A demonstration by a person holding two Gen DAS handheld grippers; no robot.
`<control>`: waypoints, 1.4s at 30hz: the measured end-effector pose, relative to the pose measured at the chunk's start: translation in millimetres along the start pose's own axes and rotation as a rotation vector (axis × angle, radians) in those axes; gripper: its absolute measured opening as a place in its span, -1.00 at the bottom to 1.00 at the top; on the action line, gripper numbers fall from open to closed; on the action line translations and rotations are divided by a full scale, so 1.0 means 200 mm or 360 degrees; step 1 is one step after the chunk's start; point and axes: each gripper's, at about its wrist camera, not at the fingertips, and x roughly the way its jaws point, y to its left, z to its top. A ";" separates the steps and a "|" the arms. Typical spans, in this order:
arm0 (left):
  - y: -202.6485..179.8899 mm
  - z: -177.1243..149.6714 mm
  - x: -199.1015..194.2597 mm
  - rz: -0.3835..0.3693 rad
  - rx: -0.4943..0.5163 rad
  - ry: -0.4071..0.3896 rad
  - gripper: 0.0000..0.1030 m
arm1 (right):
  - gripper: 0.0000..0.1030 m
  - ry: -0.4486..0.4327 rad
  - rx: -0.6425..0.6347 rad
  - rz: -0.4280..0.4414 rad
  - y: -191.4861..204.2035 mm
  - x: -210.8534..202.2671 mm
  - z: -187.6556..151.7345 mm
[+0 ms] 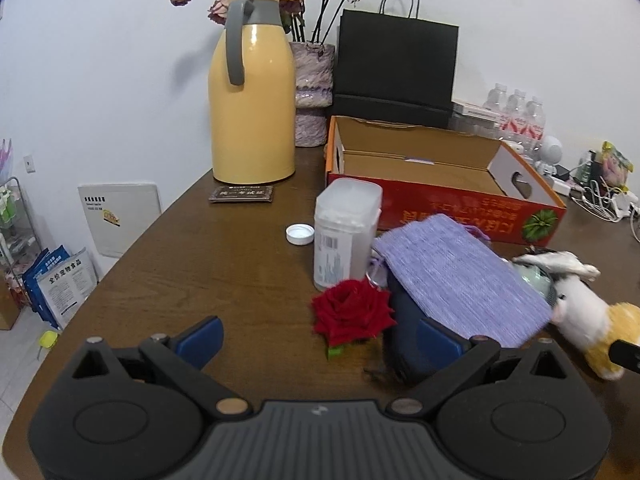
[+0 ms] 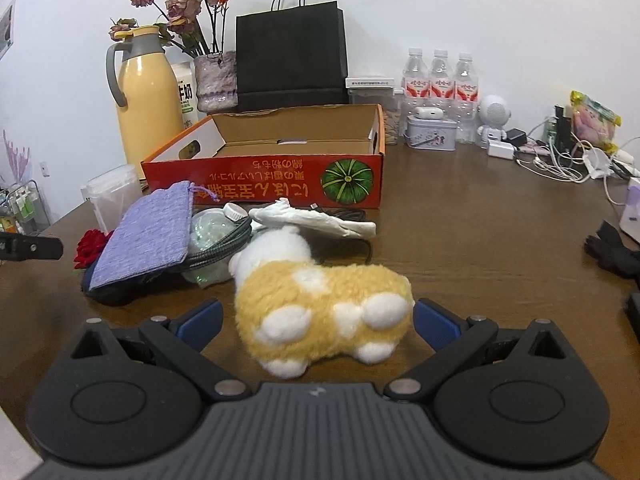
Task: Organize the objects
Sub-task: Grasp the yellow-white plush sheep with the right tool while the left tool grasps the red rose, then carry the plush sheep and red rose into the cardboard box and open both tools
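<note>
The right tool (image 2: 316,326) stands spread wide with the fluffy yellow-and-white plush toy (image 2: 320,304) lying between its blue pads, gripping nothing yet. The left tool (image 1: 320,340) is equally wide apart and empty, hovering over the brown wooden bench (image 1: 200,260) with the red fabric rose (image 1: 352,312) just ahead of it and a dark blue pouch (image 1: 400,320) against its right pad.

The task's things lie in a loose heap in front of the open red cardboard box (image 2: 264,178), which looks empty — the likely destination. A lilac woven drawstring bag (image 2: 148,232) rests on the dark pouch; beside it a clear crumpled plastic bottle (image 2: 212,228) and a white crumpled cloth (image 2: 320,220) touch the plush toy's far end.

The risk, as I judge it, is entanglement. A grey braided cord (image 2: 224,246) runs beside the toy's head, so lifting the plush may drag the cord, bottle or cloth along. Soft fur also compresses — a shallow pinch could slip. On the left, closing around the rose could catch the pouch edge, and the tall frosted plastic canister (image 1: 346,232) just behind could be tipped.
</note>
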 end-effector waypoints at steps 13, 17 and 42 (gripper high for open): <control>0.04 0.07 0.28 -0.0057 -0.0047 0.0113 0.76 | 1.00 0.0037 0.0036 0.0067 -0.06 0.14 0.01; 0.05 0.06 0.30 -0.0149 -0.0101 0.0131 -0.11 | 1.00 0.0068 0.0066 0.0088 -0.07 0.16 0.02; 0.03 0.16 -0.05 -0.0235 -0.0115 -0.0118 -0.37 | 0.78 -0.0144 0.0057 0.0068 -0.05 -0.11 0.09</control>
